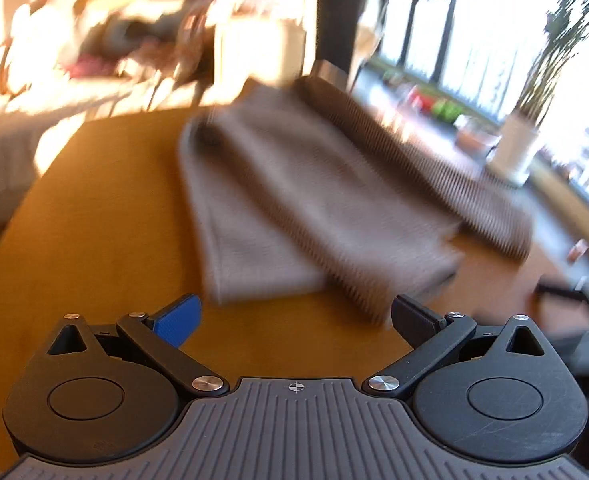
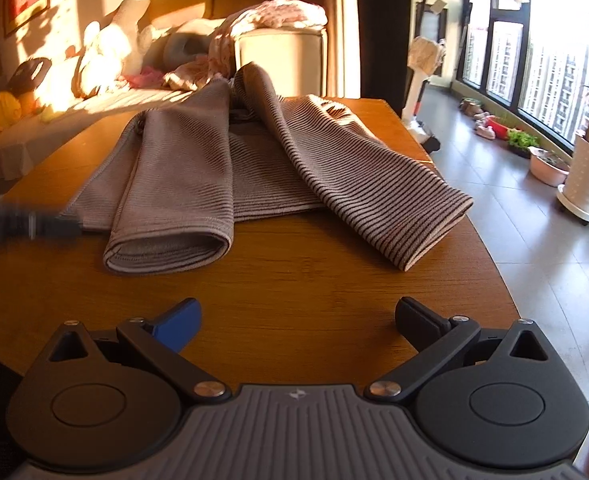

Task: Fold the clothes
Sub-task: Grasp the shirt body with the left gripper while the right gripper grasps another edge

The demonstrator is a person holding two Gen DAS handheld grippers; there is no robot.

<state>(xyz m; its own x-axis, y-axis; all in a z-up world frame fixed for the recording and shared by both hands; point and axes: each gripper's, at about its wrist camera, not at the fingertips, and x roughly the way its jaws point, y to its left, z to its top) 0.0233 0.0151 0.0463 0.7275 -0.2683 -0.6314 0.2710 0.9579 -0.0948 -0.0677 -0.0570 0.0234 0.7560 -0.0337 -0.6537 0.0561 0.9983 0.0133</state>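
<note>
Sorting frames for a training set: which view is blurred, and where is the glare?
Left wrist view: motion-smeared, the striped garment streaky, windows blown out. Right wrist view: sharp on the garment and wooden table; low warm sun glares on the sofa; only a dark object at the left edge is blurred.

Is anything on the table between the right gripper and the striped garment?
Nothing visible: only bare wooden table lies between the open right gripper and the striped garment. The blurred left gripper sits off at the garment's left edge.
</note>
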